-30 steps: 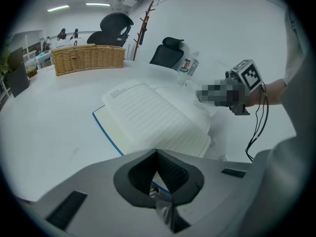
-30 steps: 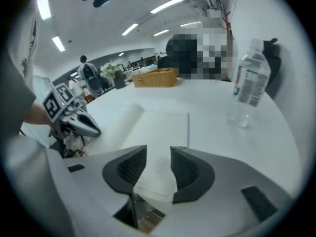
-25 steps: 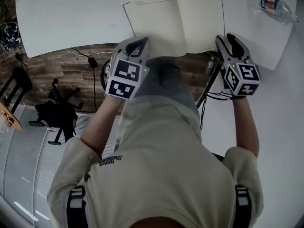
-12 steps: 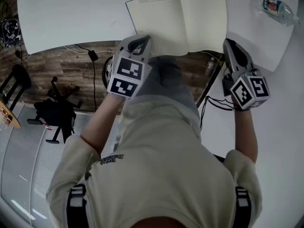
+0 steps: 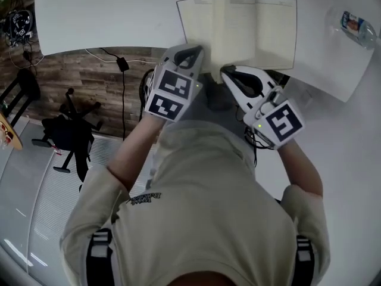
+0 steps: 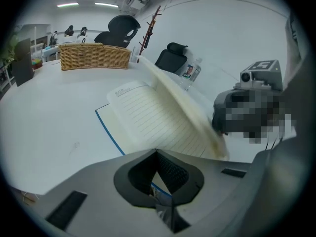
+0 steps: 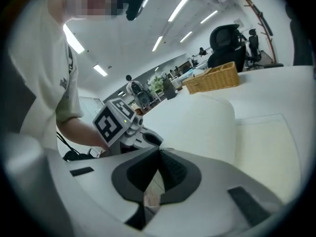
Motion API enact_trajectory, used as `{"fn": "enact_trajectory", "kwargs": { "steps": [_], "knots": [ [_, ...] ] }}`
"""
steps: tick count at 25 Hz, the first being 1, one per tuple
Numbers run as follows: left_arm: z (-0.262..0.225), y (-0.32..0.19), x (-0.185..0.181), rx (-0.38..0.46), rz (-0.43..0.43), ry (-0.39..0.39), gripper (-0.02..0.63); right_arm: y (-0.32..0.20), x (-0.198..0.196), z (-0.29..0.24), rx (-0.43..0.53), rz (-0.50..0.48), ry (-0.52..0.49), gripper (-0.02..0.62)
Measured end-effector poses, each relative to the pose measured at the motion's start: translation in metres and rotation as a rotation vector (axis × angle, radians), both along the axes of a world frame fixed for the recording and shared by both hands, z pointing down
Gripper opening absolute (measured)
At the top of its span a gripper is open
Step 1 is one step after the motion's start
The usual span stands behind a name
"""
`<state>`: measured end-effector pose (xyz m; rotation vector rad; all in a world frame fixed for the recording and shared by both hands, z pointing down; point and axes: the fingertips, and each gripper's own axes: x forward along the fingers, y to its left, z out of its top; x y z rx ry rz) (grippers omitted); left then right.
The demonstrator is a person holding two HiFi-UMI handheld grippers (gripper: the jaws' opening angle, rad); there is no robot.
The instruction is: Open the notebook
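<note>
My right gripper (image 5: 226,72) has its fingers pinched on a raised page of the notebook (image 5: 262,31). Left gripper (image 5: 188,55) fingers are pressed together at its near-left edge. Notebook lies open at the white table's (image 5: 101,16) near edge.

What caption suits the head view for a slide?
Open notebook, with left gripper and right gripper at its near edge.

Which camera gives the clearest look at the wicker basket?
The left gripper view: the wicker basket stands whole, sharp and biggest there. The right gripper view shows the wicker basket smaller and slanted. The head view does not show it at all.
</note>
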<state>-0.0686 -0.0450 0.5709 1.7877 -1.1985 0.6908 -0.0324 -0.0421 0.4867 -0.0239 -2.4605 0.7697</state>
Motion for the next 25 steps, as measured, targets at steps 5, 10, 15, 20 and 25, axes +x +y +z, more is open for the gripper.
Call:
{"fn": "enact_trajectory", "kwargs": {
  "steps": [5,10,15,20,25],
  "knots": [
    [0.001,0.005,-0.008,-0.004,-0.032,0.025,0.0,0.015,-0.021,0.036,-0.059,-0.036,0.032,0.0],
    [0.003,0.012,-0.01,-0.019,-0.055,0.037,0.0,0.015,-0.023,0.058,-0.089,-0.033,0.098,0.002],
    [0.003,0.015,-0.008,-0.046,-0.061,0.056,0.0,0.013,-0.022,0.07,-0.057,-0.042,0.154,0.002],
    [0.003,0.028,-0.022,-0.072,-0.064,0.033,0.0,0.015,-0.027,0.074,-0.064,-0.023,0.171,0.002],
    [-0.002,0.029,-0.015,-0.058,-0.069,0.07,0.0,0.015,-0.028,0.076,-0.082,-0.001,0.167,0.002]
  ]
}}
